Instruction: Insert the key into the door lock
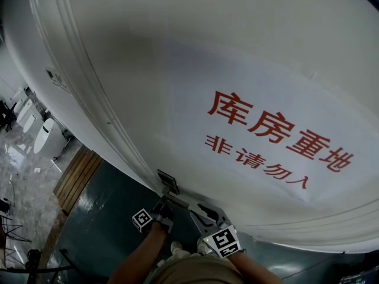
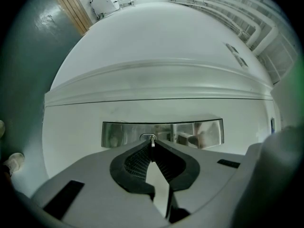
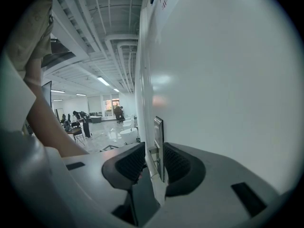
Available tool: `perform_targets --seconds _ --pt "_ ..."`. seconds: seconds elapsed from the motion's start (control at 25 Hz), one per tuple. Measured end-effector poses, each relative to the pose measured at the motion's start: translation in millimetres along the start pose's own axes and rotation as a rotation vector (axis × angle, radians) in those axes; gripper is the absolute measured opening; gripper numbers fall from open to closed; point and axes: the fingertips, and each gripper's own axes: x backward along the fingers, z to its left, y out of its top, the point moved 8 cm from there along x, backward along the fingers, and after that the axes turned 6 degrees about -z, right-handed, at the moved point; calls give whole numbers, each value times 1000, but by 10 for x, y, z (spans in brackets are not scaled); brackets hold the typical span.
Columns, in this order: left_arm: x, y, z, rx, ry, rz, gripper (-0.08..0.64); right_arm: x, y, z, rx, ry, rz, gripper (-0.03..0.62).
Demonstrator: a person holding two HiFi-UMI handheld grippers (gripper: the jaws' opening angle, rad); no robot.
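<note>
A brushed steel lock plate [image 2: 118,134] sits on the white door [image 1: 177,70], also seen in the head view as the lock plate [image 1: 167,182]. My left gripper [image 2: 152,146] is shut on a thin metal key [image 2: 152,142], whose tip is at the keyhole [image 2: 147,137]. In the head view the left gripper [image 1: 164,207] is just below the plate. My right gripper [image 1: 204,215] holds the silver door handle [image 1: 188,204] beside it. From the right gripper view, the right gripper [image 3: 154,158] has its pads closed on the handle, with the lock plate [image 3: 158,146] edge-on ahead.
A white sign with red characters [image 1: 278,138] covers the door's middle. The door frame moulding [image 1: 100,117] runs left of the lock. The floor below is dark green [image 1: 100,218], with a wooden strip [image 1: 77,179]. People and white fixtures stand far off in the hall [image 3: 85,120].
</note>
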Motion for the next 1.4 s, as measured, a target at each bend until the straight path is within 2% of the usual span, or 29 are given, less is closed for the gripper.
perform_targets --seconds 0.24,0.44,0.64,0.88,1.04,1.12,1.24,1.4 --pt "-9 23 15 -15 -7 3 31 7 -20 -18 2 -7 12 123" --pt "-68 -31 52 69 -19 -17 31 -29 -34 1 6 1 32 123" --pt "-203 7 65 22 -42 18 32 -55 -17 28 17 7 37 123" --pt "-240 -19 82 45 -87 8 31 -10 -30 -35 23 -18 55 123" --pt "-251 -23 93 58 -88 2 31 -10 -32 -52 24 -29 58 123" --pt "-262 -16 95 33 -80 10 31 -20 -36 -40 22 -28 59 123" --pt "-281 25 123 -51 -68 54 32 -29 -42 -8 21 -23 61 123" --pt "-298 0 84 -33 -56 35 31 -13 -55 6 19 -27 63 123"
